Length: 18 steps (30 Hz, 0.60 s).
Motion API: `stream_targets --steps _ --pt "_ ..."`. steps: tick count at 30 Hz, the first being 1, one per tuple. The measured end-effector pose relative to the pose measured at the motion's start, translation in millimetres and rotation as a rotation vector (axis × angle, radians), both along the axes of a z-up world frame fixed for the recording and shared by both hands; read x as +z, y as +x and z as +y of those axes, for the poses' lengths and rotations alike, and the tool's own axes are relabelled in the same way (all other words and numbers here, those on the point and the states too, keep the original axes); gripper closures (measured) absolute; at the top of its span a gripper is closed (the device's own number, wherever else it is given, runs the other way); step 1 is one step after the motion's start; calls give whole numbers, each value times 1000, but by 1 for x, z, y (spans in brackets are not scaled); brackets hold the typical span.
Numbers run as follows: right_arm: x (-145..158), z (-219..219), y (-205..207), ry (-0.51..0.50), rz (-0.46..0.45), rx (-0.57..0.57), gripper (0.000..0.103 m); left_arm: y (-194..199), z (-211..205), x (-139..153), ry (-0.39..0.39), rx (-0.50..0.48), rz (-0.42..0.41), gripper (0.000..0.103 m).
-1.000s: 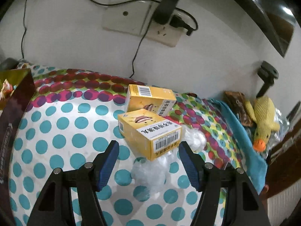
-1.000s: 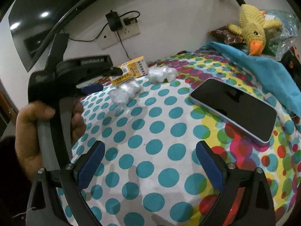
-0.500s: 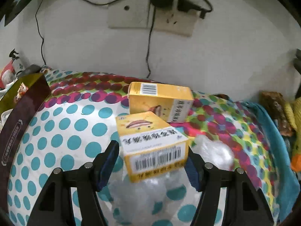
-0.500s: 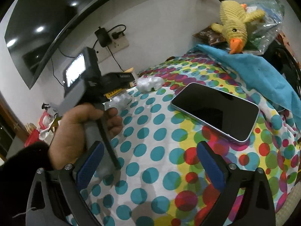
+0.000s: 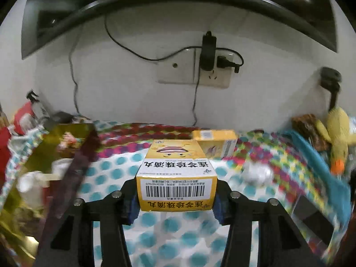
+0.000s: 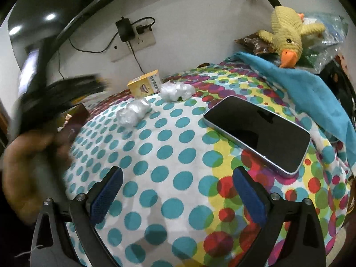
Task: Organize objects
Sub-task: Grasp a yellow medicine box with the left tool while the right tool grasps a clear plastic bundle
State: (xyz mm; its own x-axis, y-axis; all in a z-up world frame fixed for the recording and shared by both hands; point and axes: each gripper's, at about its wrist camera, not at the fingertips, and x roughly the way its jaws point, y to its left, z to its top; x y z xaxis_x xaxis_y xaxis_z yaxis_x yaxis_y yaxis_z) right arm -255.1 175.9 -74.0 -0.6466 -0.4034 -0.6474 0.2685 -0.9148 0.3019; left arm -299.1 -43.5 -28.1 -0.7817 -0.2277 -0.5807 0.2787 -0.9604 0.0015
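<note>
1. Yellow cardboard identifies the carried medicine box (image 5: 176,175), which is seen at centre frame in the left wrist view, clamped between the blue pads of the left tool (image 5: 175,202), barcode face toward the lens.
2. Closure of the left tool on the box sides is shown; half a second ago the box sat between jaws not yet pressed home, and one second ago the jaws stood wide around it on the polka-dot cloth (image 5: 155,240).
3. Lifting is inferred: the box now hangs above the cloth, and the crumpled plastic it lay against one second ago is no longer under it; the background is smeared by motion.
4. A second yellow box (image 5: 214,141) is left on the cloth beyond the held one, at centre right, with a plastic wad (image 5: 255,173) to its right.
5. An open dark-sided carton (image 5: 73,162) holding mixed items has entered the left of the frame more fully than before; it is judged the likely destination, though this cannot be confirmed.
6. The right tool (image 6: 178,195) is shown with jaws wide apart and nothing between them, at lower centre of the right wrist view, above the cloth, as in both earlier frames.
7. A phone (image 6: 258,131) lies face up at centre right, a knitted duck (image 6: 287,33) at upper right on a blue cloth (image 6: 311,89); none has been displaced.
8. The task is judged early: one box is in transit, the remaining items untouched.
</note>
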Motion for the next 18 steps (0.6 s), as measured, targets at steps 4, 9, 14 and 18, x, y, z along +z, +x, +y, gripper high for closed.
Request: stream_targets --steps 4,9,14,18 --pt "3 -31 -25 66 -10 31 4 43 -19 -13 -45 -28 -53 52" --pt "33 -86 -71 116 -100 82 4 68 -45 -26 -6 -34 -109 52" --pt "25 -143 -102 302 -68 116 4 82 -61 -19 49 -43 -74 52" --pt "13 -158 -115 331 -69 81 5 85 -68 -19 66 -47 -68 52"
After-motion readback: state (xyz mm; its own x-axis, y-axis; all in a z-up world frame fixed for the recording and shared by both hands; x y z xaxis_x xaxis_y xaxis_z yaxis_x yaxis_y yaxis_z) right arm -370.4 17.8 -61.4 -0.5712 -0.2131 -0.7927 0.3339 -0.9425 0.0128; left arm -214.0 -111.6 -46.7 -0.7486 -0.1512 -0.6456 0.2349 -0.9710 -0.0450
